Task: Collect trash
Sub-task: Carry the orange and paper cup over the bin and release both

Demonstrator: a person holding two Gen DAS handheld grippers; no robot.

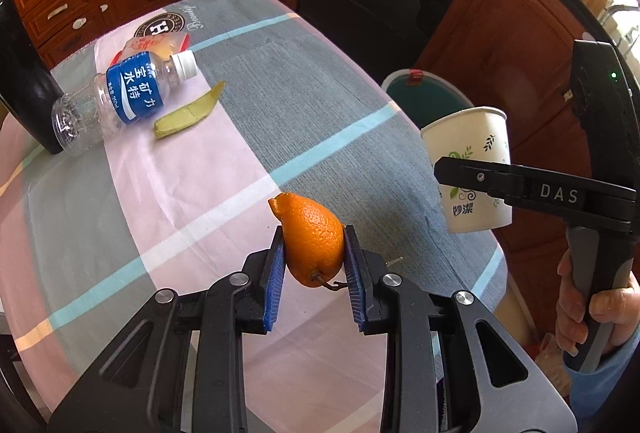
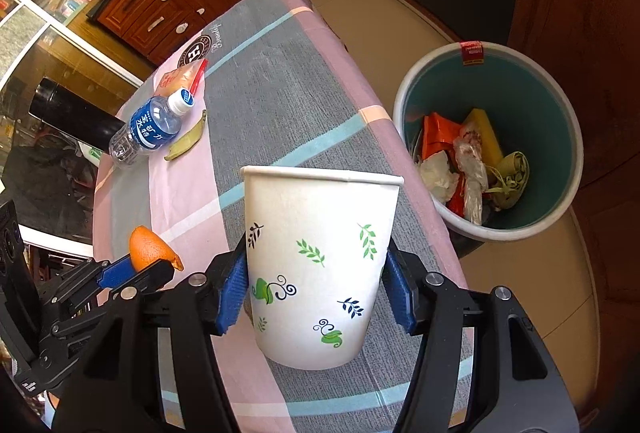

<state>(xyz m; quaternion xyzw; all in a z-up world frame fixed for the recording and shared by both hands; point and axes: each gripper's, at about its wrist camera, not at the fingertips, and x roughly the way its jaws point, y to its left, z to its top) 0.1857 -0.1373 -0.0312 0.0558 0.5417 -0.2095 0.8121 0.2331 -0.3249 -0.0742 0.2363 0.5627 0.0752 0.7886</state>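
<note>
My left gripper [image 1: 314,253] is shut on a piece of orange peel [image 1: 310,239], lifted above the tablecloth; the same orange peel [image 2: 150,247] shows at the left of the right wrist view. My right gripper [image 2: 316,273] is shut on a white paper cup [image 2: 320,265] with leaf prints, held upright over the table's right side. That paper cup [image 1: 474,169] appears at the right of the left wrist view. On the floor beside the table stands a white trash bin [image 2: 568,137] with a teal inside, holding wrappers and several other scraps.
An empty plastic bottle [image 1: 120,97] with a blue label lies at the far left of the table [image 1: 320,93], a yellowish peel strip [image 1: 188,111] beside it and a sachet [image 1: 160,43] behind. A black flask [image 2: 72,113] lies farther left. Wooden cabinets and an oven stand behind.
</note>
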